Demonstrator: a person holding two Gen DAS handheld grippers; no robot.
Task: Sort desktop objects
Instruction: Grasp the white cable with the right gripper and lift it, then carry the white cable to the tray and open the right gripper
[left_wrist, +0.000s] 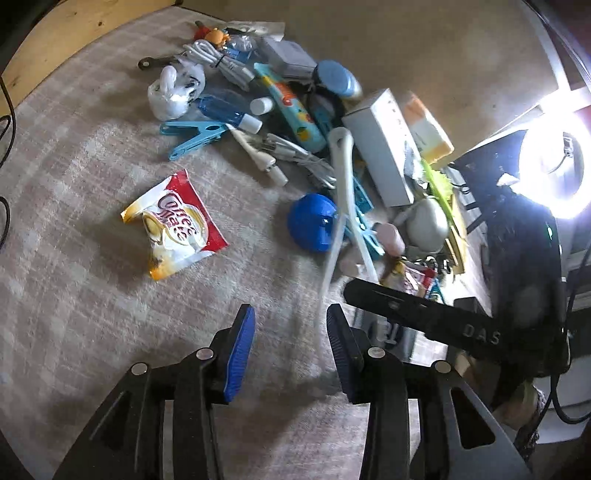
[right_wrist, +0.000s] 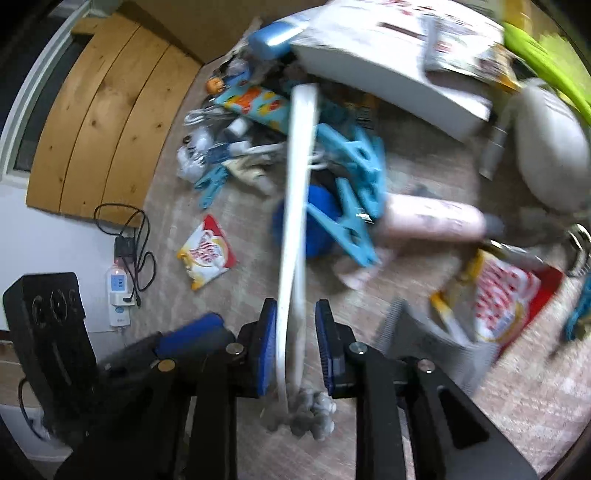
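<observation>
Pale beige woven cloth (left_wrist: 92, 206) covers a desk backed by wooden boards, with a heap of small household things spread across it.

From the left wrist view, the left gripper (left_wrist: 291, 332) hangs over bare cloth with its blue-padded jaws apart and nothing between them. One red, white and yellow creamer sachet (left_wrist: 173, 229) lies alone, well apart from the heap. One blue round plastic cap (left_wrist: 310, 221) sits at the heap's near edge. One long white plastic strip (left_wrist: 341, 192) slants from the heap towards the other gripper. One white rectangular carton (left_wrist: 376, 147) rests on top of the heap.

From the right wrist view, the right gripper (right_wrist: 295, 343) has the white strip (right_wrist: 299, 192) running between its pads; whether the pads press on it cannot be told, as a gap shows on the right side. Grey-white clumps hang at the strip's near end. Two light blue plastic clothes pegs (right_wrist: 351, 192) lie tangled against the strip, with a third peg (right_wrist: 210, 184) farther off. A second creamer sachet (right_wrist: 498, 302) lies to the right.

Likely risk: lifting the strip could drag the tangled pegs along or let it slip through a loose grip.
</observation>
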